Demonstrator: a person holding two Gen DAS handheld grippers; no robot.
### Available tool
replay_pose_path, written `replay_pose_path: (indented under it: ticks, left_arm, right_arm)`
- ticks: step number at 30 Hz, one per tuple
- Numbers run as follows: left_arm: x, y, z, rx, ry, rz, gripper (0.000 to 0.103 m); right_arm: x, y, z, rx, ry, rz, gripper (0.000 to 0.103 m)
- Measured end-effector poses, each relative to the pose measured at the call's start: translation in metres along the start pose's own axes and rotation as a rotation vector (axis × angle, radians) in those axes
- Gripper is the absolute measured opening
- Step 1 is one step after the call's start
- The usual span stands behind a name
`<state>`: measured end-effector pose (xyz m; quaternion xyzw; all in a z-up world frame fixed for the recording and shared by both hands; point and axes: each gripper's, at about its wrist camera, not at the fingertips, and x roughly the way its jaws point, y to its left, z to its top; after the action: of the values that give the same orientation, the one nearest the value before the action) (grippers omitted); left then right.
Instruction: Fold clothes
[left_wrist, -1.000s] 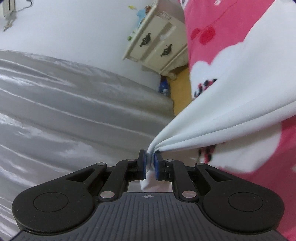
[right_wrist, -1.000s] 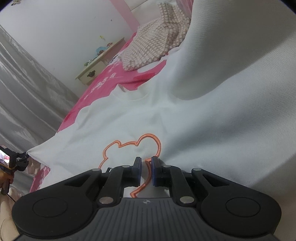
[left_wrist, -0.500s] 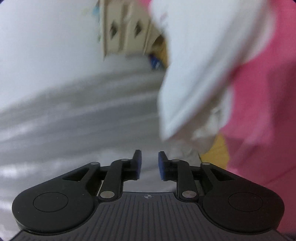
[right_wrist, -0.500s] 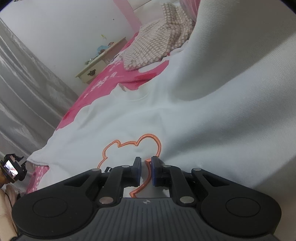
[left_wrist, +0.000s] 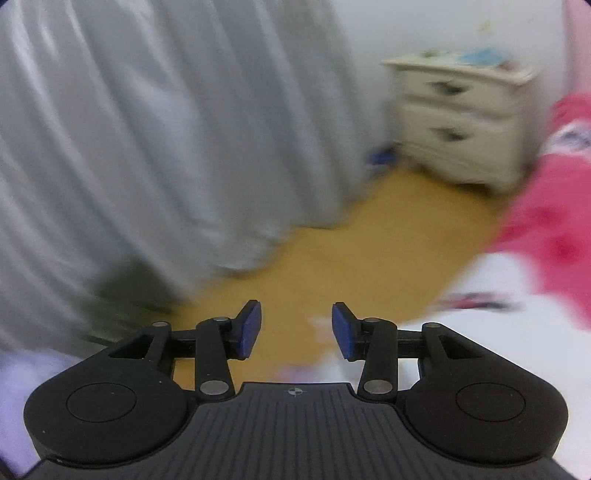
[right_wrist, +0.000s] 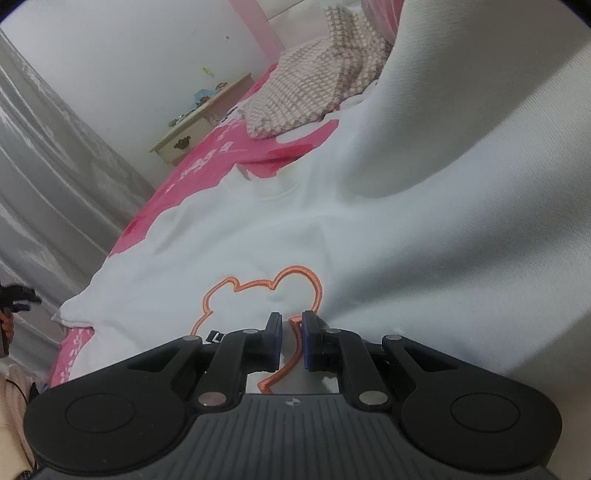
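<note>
A white sweatshirt with an orange bear outline lies spread on the pink bed. My right gripper is shut on a fold of the sweatshirt at the bear outline, and a raised part of the cloth rises to its right. My left gripper is open and empty, off the bed's edge, pointing at the floor. The left wrist view is blurred; a white patch at its lower right may be the sweatshirt or the bedspread print.
Pink patterned bedspread under the sweatshirt. A checked pillow or blanket lies at the far end. Grey curtain on the left, cream nightstand by the wall, yellow floor between curtain and bed.
My left gripper let go of the sweatshirt edge, opened wide and swung away from the bed toward the floor and curtain. My right gripper has stayed shut on the cloth.
</note>
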<state>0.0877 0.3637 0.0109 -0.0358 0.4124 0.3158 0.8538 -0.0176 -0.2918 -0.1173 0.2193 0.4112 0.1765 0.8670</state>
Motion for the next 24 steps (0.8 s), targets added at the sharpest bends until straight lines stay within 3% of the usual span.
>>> replay_pose_path:
  ticks: [3,10,11,13,17,24]
  left_arm:
    - [0.017,-0.008,0.004,-0.075,0.13,-0.027,0.045]
    - [0.04,0.065,-0.029,-0.72,0.316,-0.185,0.047]
    - [0.042,0.069,-0.033,-0.766,0.335,-0.209,0.047]
    - [0.046,0.072,-0.041,-0.79,0.366,-0.255,0.048]
    - [0.035,0.082,-0.051,-0.835,0.311,-0.328,0.058]
    - [0.066,0.066,-0.048,-0.786,0.356,-0.392,0.055]
  right_arm:
    - [-0.001,0.002,0.0,-0.002,-0.001,-0.01,0.011]
    - [0.0,0.007,-0.003,-0.022,-0.005,-0.035,0.011]
    - [0.0,0.008,-0.003,-0.034,-0.003,-0.042,0.011]
    - [0.001,0.012,-0.003,-0.051,0.0,-0.057,0.011]
    - [0.001,0.015,-0.004,-0.064,-0.002,-0.074,0.011]
    - [0.003,0.019,-0.004,-0.068,-0.003,-0.098,0.011]
